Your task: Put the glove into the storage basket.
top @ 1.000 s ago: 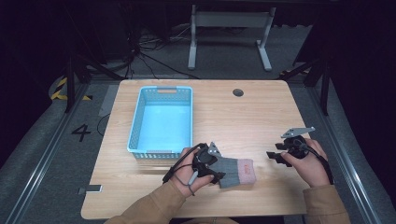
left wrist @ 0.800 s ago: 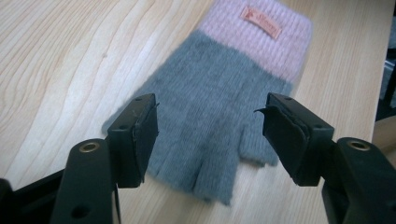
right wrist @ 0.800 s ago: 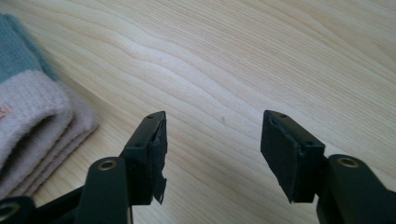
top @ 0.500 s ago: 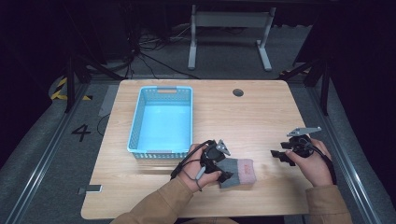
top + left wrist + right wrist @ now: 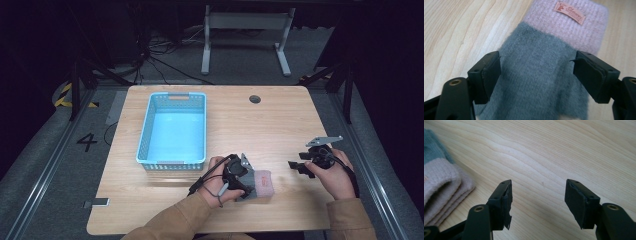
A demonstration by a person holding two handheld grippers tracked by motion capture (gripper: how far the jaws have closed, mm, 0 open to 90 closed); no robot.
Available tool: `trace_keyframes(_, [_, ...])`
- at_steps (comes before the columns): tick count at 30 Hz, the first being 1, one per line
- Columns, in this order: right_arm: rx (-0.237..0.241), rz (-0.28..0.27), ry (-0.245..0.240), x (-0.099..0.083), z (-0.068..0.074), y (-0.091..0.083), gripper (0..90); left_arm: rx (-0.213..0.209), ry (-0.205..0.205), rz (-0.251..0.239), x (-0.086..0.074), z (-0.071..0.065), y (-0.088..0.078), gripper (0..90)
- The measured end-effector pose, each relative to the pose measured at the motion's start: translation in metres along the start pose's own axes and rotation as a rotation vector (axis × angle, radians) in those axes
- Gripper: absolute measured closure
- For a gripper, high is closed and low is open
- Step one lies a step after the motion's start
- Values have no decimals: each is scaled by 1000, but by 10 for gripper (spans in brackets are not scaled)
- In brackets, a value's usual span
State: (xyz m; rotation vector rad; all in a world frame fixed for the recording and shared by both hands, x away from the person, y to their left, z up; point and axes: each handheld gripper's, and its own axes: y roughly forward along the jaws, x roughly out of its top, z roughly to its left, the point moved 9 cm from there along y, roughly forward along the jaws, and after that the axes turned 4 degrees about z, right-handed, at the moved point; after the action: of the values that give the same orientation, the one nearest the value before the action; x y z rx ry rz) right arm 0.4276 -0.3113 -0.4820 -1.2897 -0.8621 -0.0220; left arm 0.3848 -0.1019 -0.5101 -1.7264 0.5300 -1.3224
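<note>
A folded knitted glove, grey in the hand part with a pink ribbed cuff that carries a small orange label, lies flat on the desk near its near edge, a little right of the middle. In the high view it sits just right of the near right corner of the blue basket, apart from it.

The left gripper is over the grey part of the glove, held in the person's left hand. In the left gripper view its jaws stand wide, one on each side of the grey knit, with the glove between them and the pads not pressing on it; the jaws have just been opening.

The right gripper is well apart, to the right of the glove, held low above the bare wood in the right hand. Its jaws point left toward the glove and stand wide apart with nothing between them; they too have just been opening. In the right gripper view the pink cuff shows at the left edge, clear of the jaws.

The basket stands on the left half of the desk, its long side running from near to far.
</note>
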Motion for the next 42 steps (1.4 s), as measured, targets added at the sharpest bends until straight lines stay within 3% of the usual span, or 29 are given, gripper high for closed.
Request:
trace_keyframes(3, [23, -10, 2, 1, 2, 0, 393, 23, -9, 1, 1, 3, 3, 210])
trace_keyframes(6, [21, -13, -9, 1, 2, -1, 393, 24, -7, 25, -1, 5, 9, 161])
trace_keyframes(9, [30, -15, -16, 2, 4, 0, 392, 18, -31, 25, -1, 5, 11, 143])
trace_keyframes(14, [33, -10, -22, 1, 6, 1, 392, 25, -22, 14, -3, 5, 14, 120])
trace_keyframes(18, [37, -5, -18, 1, 6, 2, 392, 26, -23, 14, -3, 5, 15, 118])
trace_keyframes(22, [32, -5, -19, 1, 6, 2, 392, 53, -28, 12, -4, 4, 16, 131])
trace_keyframes(28, [25, -4, -22, 1, 6, 3, 393, 49, -17, 5, -4, -3, 14, 266])
trace_keyframes(34, [24, -10, -28, 2, 6, 3, 394, 4, 9, 6, -3, -13, 11, 585])
trace_keyframes(37, [26, -8, -25, 2, 6, 3, 397, -10, 6, 6, -3, -14, 10, 645])
trace_keyframes(42, [21, -10, -24, 2, 4, 3, 400, -10, 20, 12, -1, -14, 5, 674])
